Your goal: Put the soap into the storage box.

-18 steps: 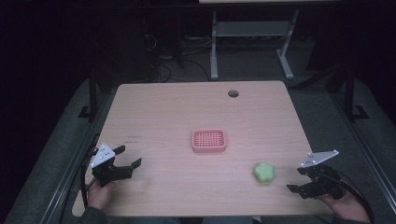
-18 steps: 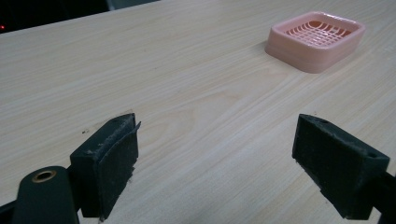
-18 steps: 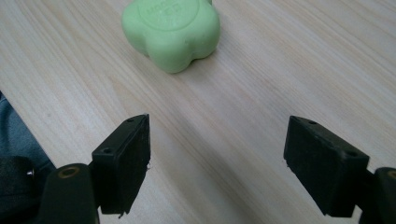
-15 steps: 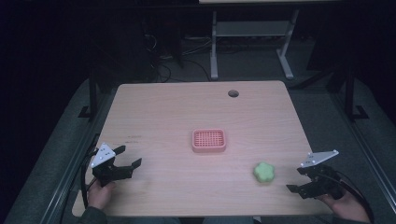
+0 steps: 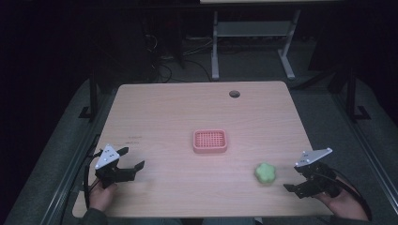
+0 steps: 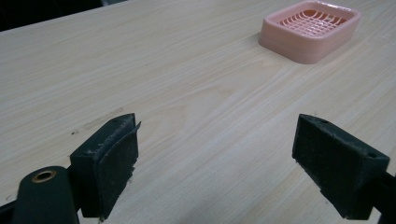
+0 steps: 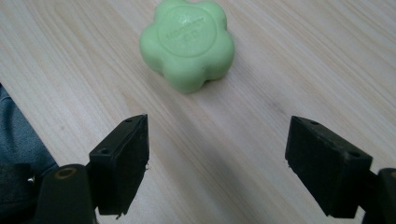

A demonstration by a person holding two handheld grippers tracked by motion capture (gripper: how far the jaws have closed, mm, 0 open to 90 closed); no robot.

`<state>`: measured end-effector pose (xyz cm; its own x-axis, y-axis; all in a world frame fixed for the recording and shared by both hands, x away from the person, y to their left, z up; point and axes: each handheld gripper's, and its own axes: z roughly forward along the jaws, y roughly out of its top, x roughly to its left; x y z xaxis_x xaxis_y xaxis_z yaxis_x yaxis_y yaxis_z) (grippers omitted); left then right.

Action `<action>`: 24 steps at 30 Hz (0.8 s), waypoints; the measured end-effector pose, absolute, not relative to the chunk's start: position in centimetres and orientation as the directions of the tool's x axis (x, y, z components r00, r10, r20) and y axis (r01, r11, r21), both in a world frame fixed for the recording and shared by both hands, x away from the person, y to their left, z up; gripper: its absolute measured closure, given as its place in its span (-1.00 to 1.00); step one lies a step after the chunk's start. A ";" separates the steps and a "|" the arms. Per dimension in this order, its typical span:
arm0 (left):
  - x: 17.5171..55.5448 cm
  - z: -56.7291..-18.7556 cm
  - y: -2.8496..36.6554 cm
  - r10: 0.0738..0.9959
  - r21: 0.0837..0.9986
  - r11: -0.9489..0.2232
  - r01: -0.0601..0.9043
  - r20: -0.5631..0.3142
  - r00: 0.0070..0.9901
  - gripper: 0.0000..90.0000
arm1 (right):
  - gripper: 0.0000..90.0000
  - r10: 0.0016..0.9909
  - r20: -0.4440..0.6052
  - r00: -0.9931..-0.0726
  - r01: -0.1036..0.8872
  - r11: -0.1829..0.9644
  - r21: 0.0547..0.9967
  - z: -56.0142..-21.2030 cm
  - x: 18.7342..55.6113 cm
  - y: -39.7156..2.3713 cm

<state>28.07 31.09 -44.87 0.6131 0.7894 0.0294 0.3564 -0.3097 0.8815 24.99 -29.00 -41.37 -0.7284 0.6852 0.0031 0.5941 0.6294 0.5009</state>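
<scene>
- The green soap (image 7: 187,43), a smooth flower-shaped bar, lies on the wooden counter (image 5: 164,117) just ahead of my right gripper (image 7: 217,168).
- The pink soap dish (image 5: 210,141), with its grid floor, sits mid-counter, holding nothing.
- Both my right and left gripper (image 6: 215,158) fingers are spread wide, grasping nothing.

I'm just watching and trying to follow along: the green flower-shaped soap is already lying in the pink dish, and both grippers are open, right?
Not quite. The green flower-shaped soap lies on the bare table, apart from the pink dish, which is empty, as the high view shows. The rest holds: the left gripper and the right gripper are both open.
</scene>
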 end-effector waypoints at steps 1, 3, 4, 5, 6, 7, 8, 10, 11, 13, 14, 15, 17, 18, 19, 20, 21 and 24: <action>28.1 -44.9 31.1 0.789 0.882 -0.310 0.356 0.029 0.613 -0.69 | -0.54 0.678 0.001 -0.735 0.587 0.637 0.500 -41.3 25.1 -28.9; 28.1 -44.9 31.1 0.792 0.879 -0.311 0.361 0.030 0.609 -0.69 | -0.55 0.676 0.000 -0.737 0.585 0.638 0.501 -41.0 25.2 -28.6; 28.1 -44.9 31.1 0.792 0.879 -0.311 0.361 0.030 0.609 -0.69 | -0.55 0.676 0.000 -0.737 0.585 0.638 0.501 -41.0 25.2 -28.6; 28.1 -44.9 31.2 0.794 0.878 -0.311 0.363 0.030 0.607 -0.69 | -0.55 0.668 -0.006 -0.744 0.576 0.646 0.501 -40.8 25.4 -28.2; 28.1 -44.9 31.2 0.794 0.878 -0.313 0.362 0.033 0.607 -0.69 | -0.56 0.663 -0.011 -0.749 0.569 0.652 0.501 -40.6 25.4 -28.0; 28.1 -44.9 31.2 0.795 0.879 -0.310 0.363 0.030 0.606 -0.69 | -0.56 0.661 -0.010 -0.751 0.568 0.653 0.500 -40.5 25.5 -27.8; 28.1 -44.9 31.2 0.795 0.879 -0.310 0.363 0.030 0.606 -0.69 | -0.56 0.653 -0.014 -0.758 0.559 0.660 0.501 -40.5 25.6 -27.6; 28.1 -44.8 31.2 0.795 0.879 -0.315 0.359 0.037 0.605 -0.69 | -0.57 0.647 -0.014 -0.762 0.559 0.668 0.491 -40.4 25.8 -27.2; 28.1 -44.8 31.3 0.795 0.878 -0.322 0.354 0.047 0.605 -0.69 | -0.58 0.645 -0.014 -0.764 0.560 0.673 0.484 -40.4 25.9 -27.1; 28.0 -44.7 31.3 0.799 0.880 -0.320 0.351 0.051 0.599 -0.69 | -0.58 0.644 -0.017 -0.765 0.559 0.676 0.480 -40.4 26.0 -26.9; 28.0 -44.6 31.4 0.800 0.883 -0.312 0.351 0.045 0.598 -0.69 | -0.59 0.638 -0.019 -0.770 0.557 0.686 0.468 -40.3 26.3 -26.5; 28.0 -44.6 31.4 0.800 0.883 -0.312 0.351 0.045 0.598 -0.69 | -0.59 0.633 -0.022 -0.774 0.552 0.692 0.465 -40.3 26.5 -26.3; 28.0 -44.7 31.6 0.803 0.882 -0.308 0.358 0.039 0.595 -0.69 | -0.60 0.630 -0.022 -0.776 0.554 0.698 0.454 -40.1 26.7 -25.9; 28.0 -44.7 31.5 0.804 0.882 -0.303 0.361 0.033 0.594 -0.69 | -0.60 0.630 -0.022 -0.776 0.554 0.698 0.454 -40.1 26.7 -25.9; 28.1 -44.7 31.5 0.803 0.882 -0.303 0.362 0.032 0.595 -0.69 | -0.60 0.626 -0.025 -0.779 0.552 0.704 0.447 -39.9 26.9 -25.6; 28.1 -44.8 31.5 0.799 0.877 -0.315 0.363 0.039 0.600 -0.69 | -0.61 0.626 -0.027 -0.779 0.552 0.705 0.445 -39.9 27.0 -25.4; 28.1 -44.8 31.5 0.799 0.877 -0.315 0.363 0.039 0.600 -0.69 | -0.61 0.626 -0.027 -0.779 0.552 0.705 0.445 -39.9 27.0 -25.4; 28.0 -44.8 31.4 0.796 0.877 -0.317 0.362 0.038 0.603 -0.69 | -0.63 0.622 -0.025 -0.782 0.553 0.713 0.432 -39.8 27.5 -24.8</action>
<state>28.03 31.43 -44.80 0.6035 0.7965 0.0382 0.3624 -0.3166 0.8766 27.49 -24.77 -39.84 -0.7824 0.6222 -0.0252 0.5528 0.7126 0.4320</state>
